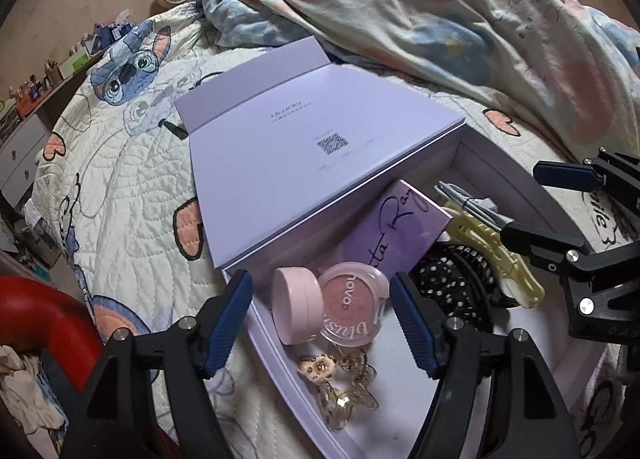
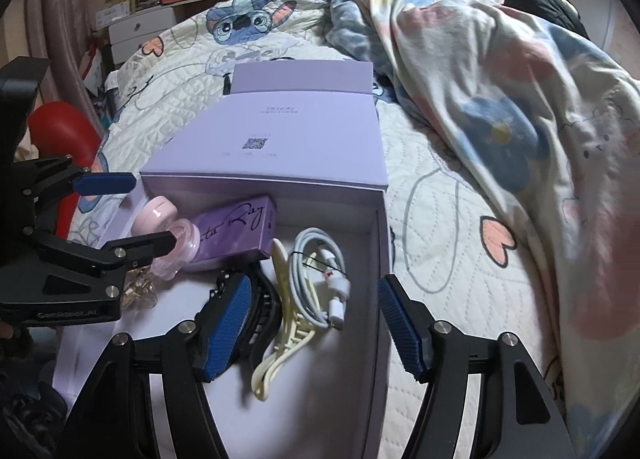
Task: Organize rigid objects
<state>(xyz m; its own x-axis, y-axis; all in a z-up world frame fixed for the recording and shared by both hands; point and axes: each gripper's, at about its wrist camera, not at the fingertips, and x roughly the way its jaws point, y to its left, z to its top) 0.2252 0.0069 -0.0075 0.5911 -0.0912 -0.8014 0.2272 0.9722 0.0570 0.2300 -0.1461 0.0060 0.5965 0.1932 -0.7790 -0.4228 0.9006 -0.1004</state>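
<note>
I judge packing nearly done – items already in lavender box (image 2: 382, 243): blush pot (image 1: 352, 301), pink jar (image 1: 294, 305), purple carton (image 2: 236, 229), cable (image 2: 320, 275), yellow claw clip (image 1: 500, 255), black headband (image 1: 456, 279). Left gripper (image 1: 320, 323) spread wide, empty, over blush; right gripper (image 2: 312, 317) wide, empty, over cable. Next, probably – swing lid (image 1: 304, 163) shut from 12 o'clock; carton leans high, may foul it. Rumpled duvet (image 2: 500, 99) at 2 o'clock

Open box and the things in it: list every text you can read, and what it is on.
"novo" and "blush": clear round compact.
"ta Ray", start hidden: purple carton.
Small print and QR code on the box lid: too small to read.
Lettering on left hand-held gripper: too blurred to read.
</note>
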